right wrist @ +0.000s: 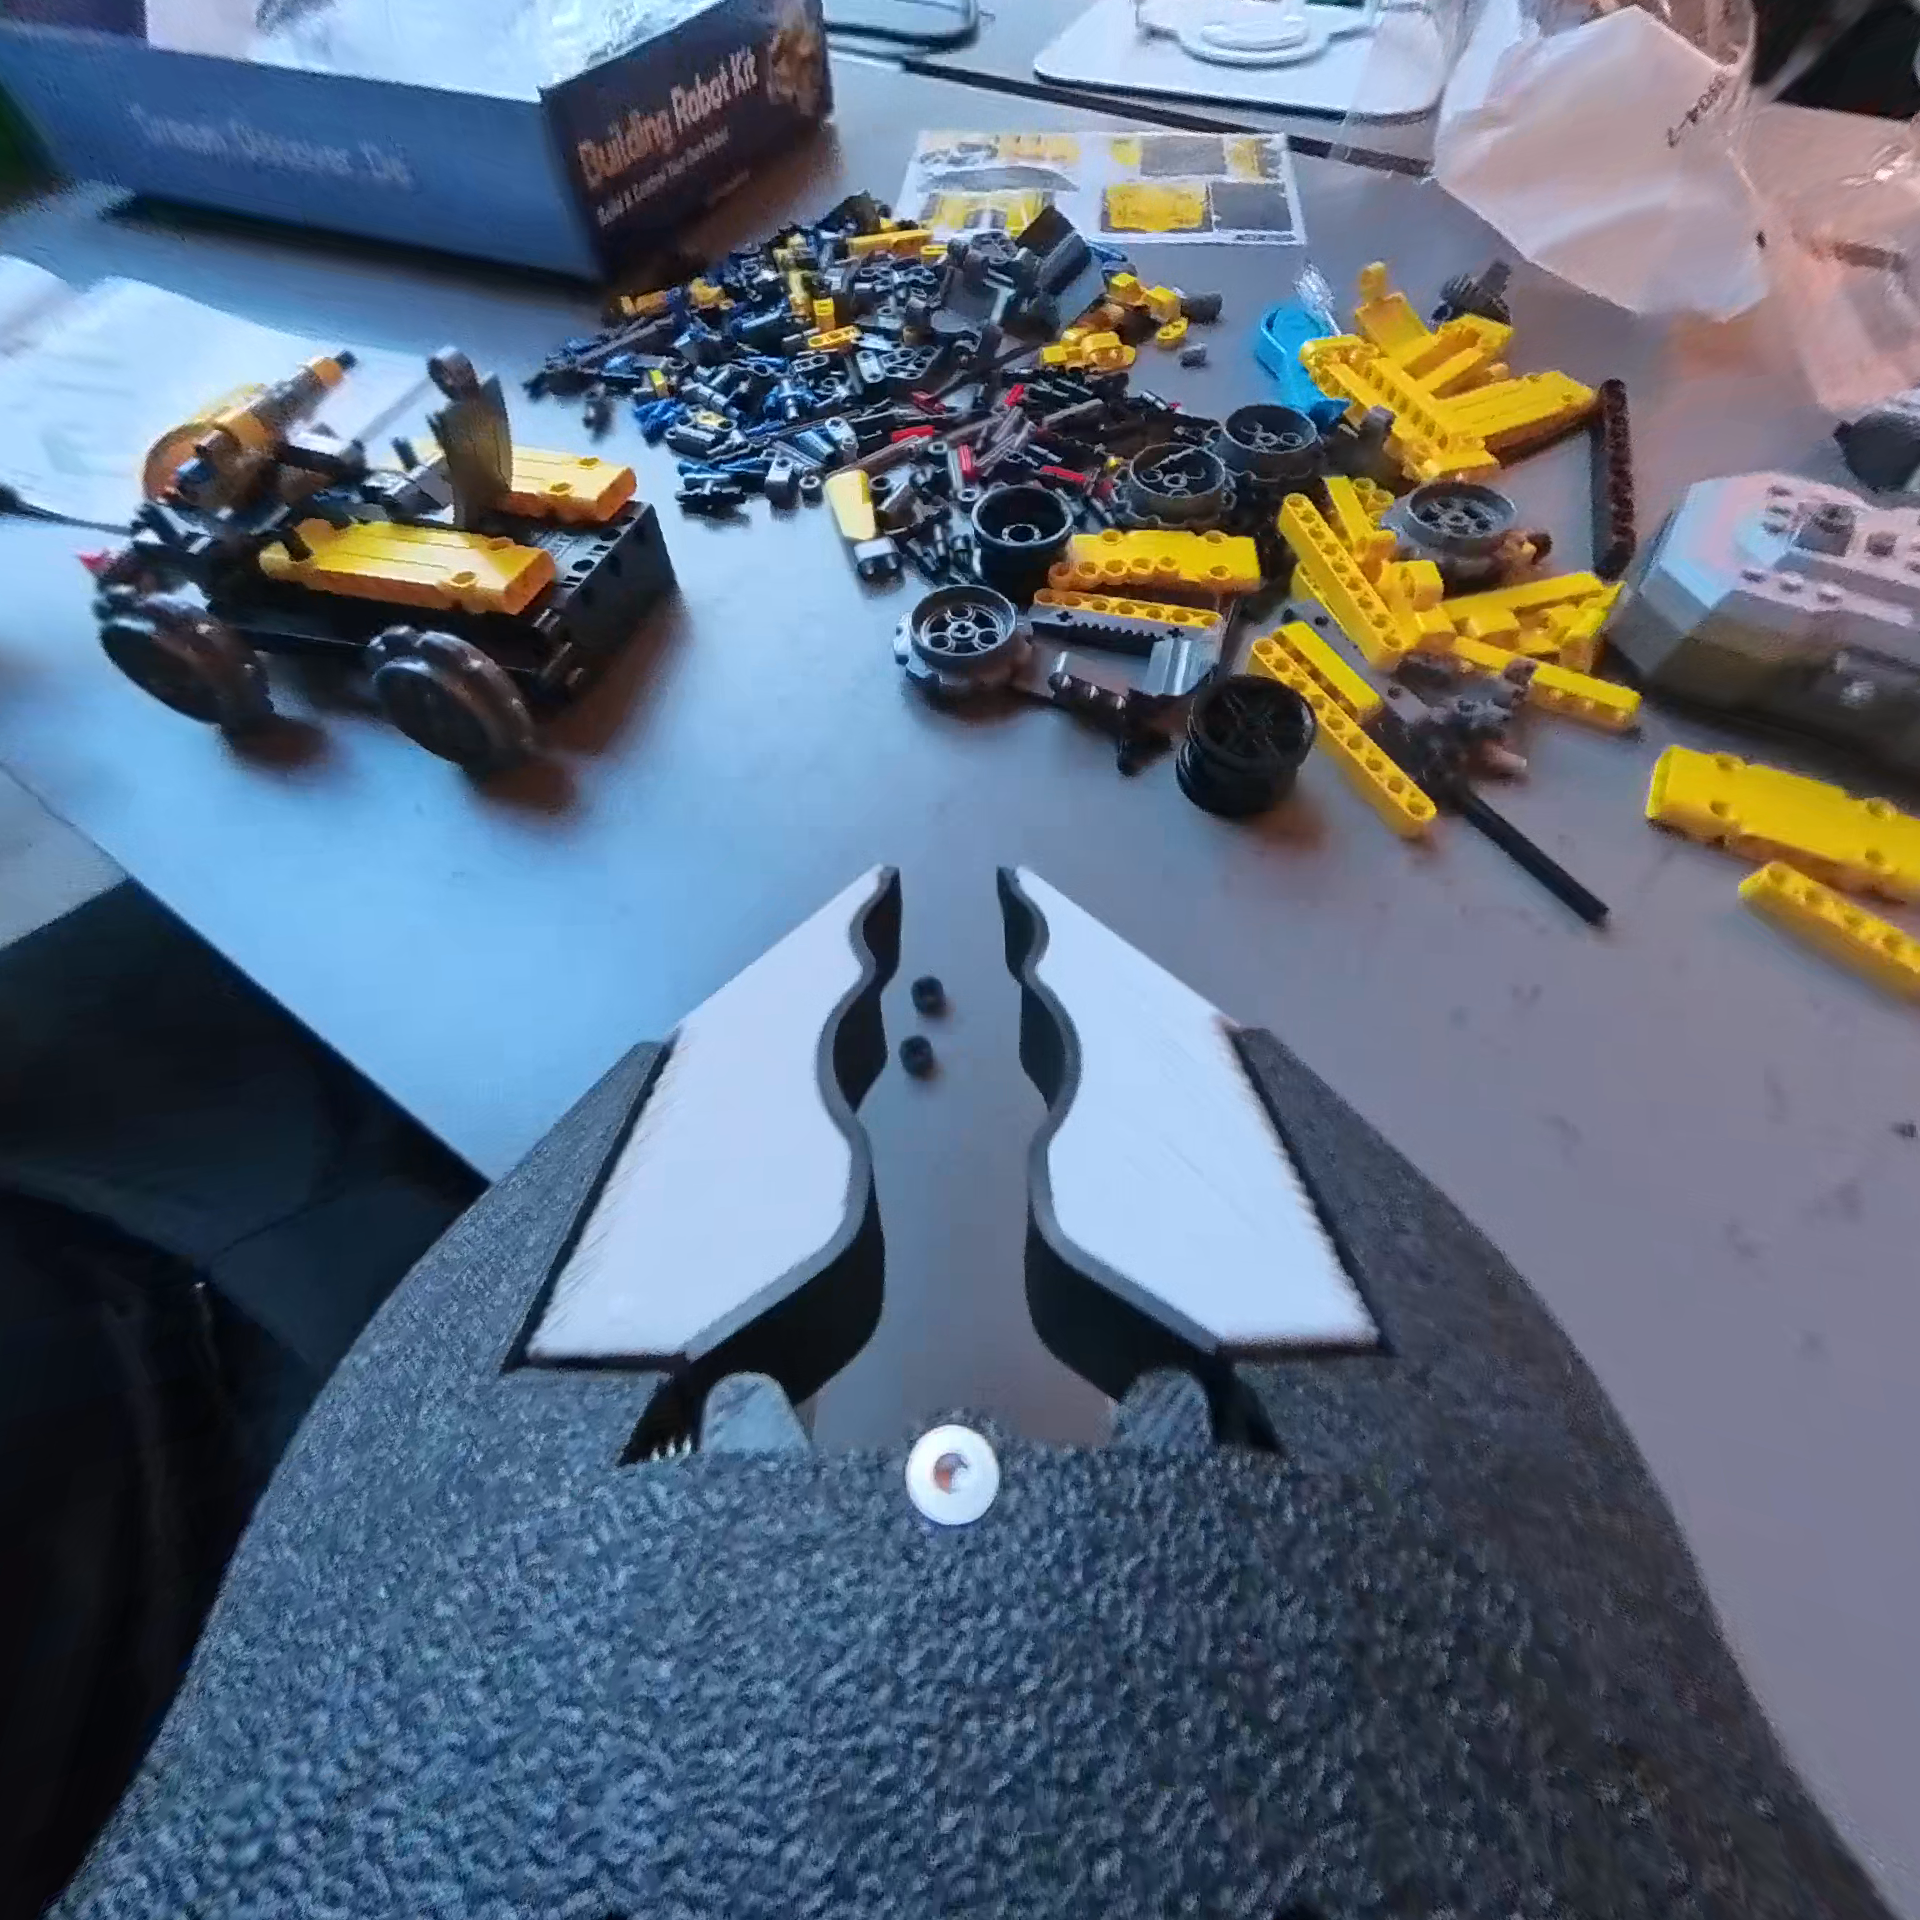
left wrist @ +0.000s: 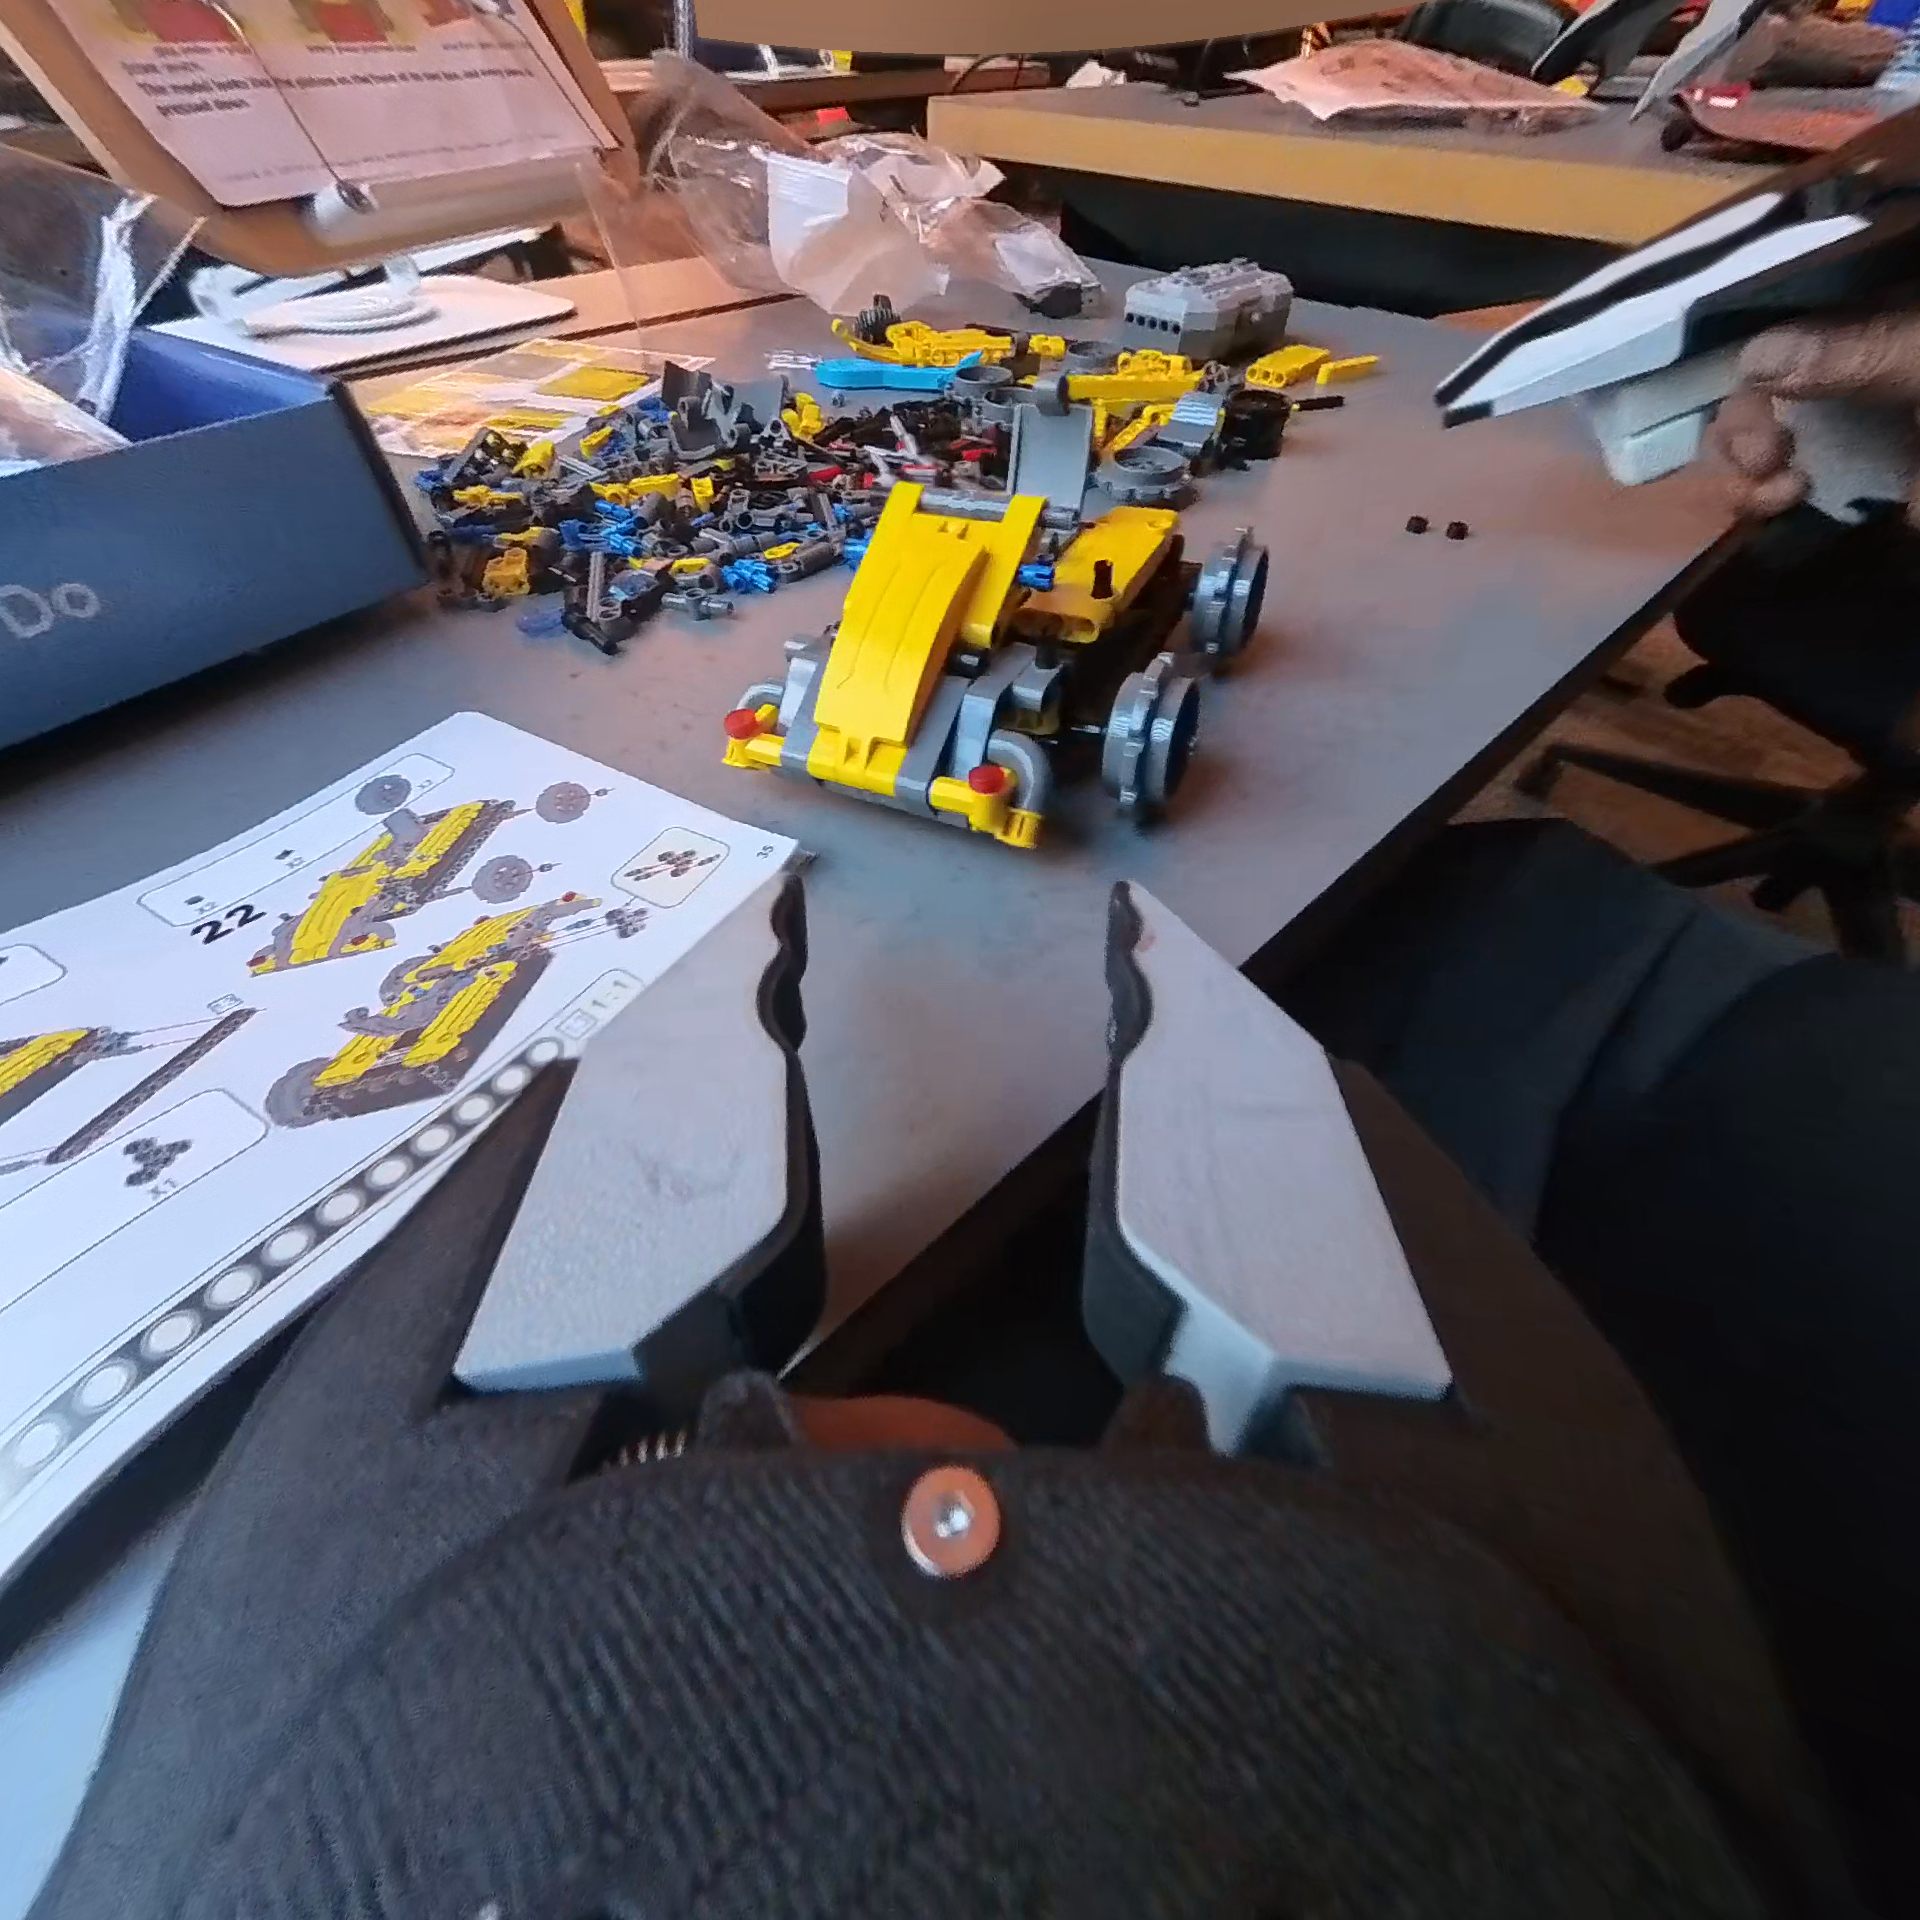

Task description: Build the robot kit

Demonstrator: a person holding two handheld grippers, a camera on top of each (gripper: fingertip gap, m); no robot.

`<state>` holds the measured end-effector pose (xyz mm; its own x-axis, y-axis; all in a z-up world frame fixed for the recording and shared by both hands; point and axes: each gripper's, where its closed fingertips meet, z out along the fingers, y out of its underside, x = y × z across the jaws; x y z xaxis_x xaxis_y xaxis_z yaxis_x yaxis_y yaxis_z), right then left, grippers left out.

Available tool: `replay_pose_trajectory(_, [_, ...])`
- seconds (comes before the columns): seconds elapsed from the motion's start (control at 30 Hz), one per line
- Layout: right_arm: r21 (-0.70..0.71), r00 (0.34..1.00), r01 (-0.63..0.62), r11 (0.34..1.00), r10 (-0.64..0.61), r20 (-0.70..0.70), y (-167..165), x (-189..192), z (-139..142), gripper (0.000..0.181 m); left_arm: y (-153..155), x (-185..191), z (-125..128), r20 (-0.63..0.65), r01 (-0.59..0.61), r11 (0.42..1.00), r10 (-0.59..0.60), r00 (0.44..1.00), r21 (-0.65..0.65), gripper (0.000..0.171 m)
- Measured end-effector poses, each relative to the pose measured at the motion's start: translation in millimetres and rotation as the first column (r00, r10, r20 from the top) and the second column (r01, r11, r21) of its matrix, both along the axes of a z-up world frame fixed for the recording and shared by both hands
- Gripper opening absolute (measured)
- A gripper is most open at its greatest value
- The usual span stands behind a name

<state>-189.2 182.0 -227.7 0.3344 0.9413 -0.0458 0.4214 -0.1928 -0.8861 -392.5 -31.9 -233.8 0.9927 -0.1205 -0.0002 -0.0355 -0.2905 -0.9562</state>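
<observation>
R gripper (right wrist: 948,883) first: jaws a little apart, nothing pinched. From its cam, two tiny black round bits (right wrist: 920,1023) lie on the table right in the gap between the fingers, one just beside the other. From the L cam the gripper looks to hang above them, not touching. Imo bits that small and round would skid or roll if a finger clipped them from the side, so anything done w/ them wants a straight-down, centred squeeze on one at a time.

L gripper (left wrist: 951,904): spread wide, empty, over the near table edge. Its L finger sits just beside the corner of the open instruction booklet (left wrist: 312,987).

Further out, the half-built yellow/grey vehicle (left wrist: 987,665) stands on its wheels mid-table. Behind it is the loose parts pile (right wrist: 935,395), w/ yellow beams (right wrist: 1403,582), a black wheel (right wrist: 1242,743) and a grey block unit (right wrist: 1787,592) toward the R. The kit box (right wrist: 312,135), sticker sheet (right wrist: 1101,187) and crumpled plastic bags (right wrist: 1621,187) are at the back.

Surface is a matte grey table (right wrist: 727,831), a bit scuffed. Room's a cluttered workspace: another desk (left wrist: 1299,156) behind, a stand w/ a printed page (left wrist: 343,104), and a chair base (left wrist: 1766,810) off the R edge.
</observation>
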Motion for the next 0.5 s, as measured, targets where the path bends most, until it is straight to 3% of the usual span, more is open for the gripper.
replay_pose_trajectory(0.23, [-0.053,0.997,-0.063,0.997,0.065,0.037,-14.4,17.1,-10.1,0.018,9.1,16.8,-0.7,-0.094,-0.032,0.999,0.028,0.995,-0.042,0.055])
replay_pose_trajectory(0.5, [-0.038,0.994,-0.068,0.997,0.071,0.08,-22.5,29.5,-26.1,0.027,16.7,33.9,-5.3,-0.096,-0.044,0.995,0.035,0.995,-0.092,0.056])
